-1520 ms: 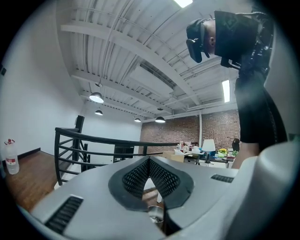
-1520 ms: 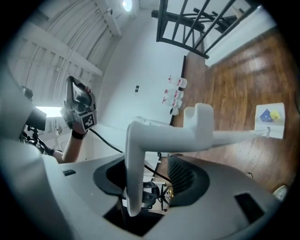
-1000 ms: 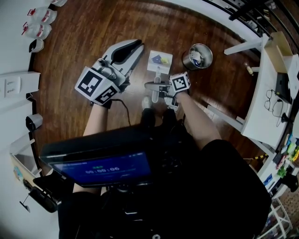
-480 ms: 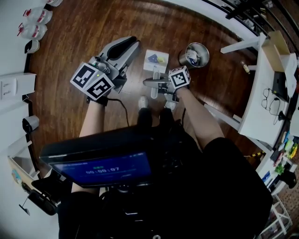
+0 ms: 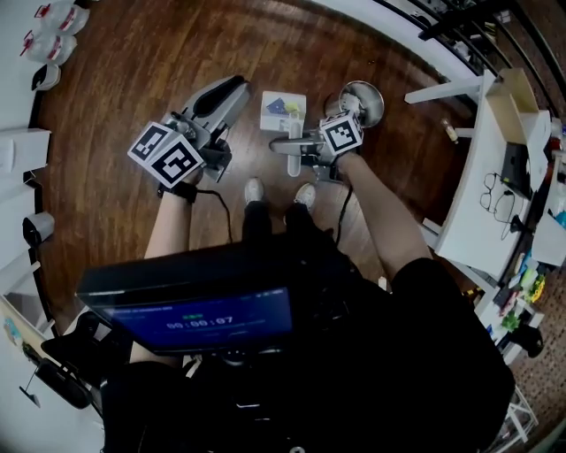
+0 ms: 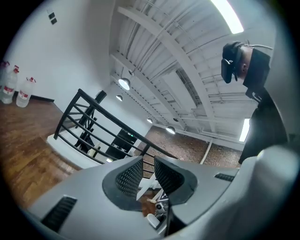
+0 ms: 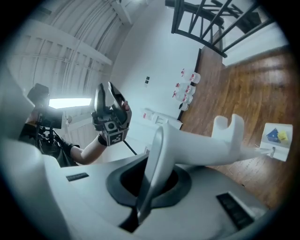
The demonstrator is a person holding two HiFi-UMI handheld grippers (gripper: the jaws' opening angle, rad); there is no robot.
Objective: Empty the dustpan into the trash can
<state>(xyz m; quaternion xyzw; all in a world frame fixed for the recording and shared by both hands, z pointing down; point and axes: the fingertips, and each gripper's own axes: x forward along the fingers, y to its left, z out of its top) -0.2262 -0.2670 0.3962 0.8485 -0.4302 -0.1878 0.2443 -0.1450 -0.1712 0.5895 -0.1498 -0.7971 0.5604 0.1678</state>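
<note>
Now, from the head view we see the left gripper (image 5: 232, 88) out over the wooden floor (image 5: 124, 80), and the right gripper (image 5: 285, 147) holding the dustpan (image 5: 283, 111) just beside the metal trash can (image 5: 364, 95). Left gripper view: fingers (image 6: 130, 177) narrowly apart, they have just been opening, nothing between them. Right gripper view: fingers (image 7: 143, 206) clamped on the white handle (image 7: 201, 145), blue and yellow scraps (image 7: 276, 136) lying in the pan.

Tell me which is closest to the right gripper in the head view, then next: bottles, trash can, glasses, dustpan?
1. dustpan, held by the right gripper
2. trash can, just beyond it
3. glasses, on the table at right
4. bottles, far top-left
</note>
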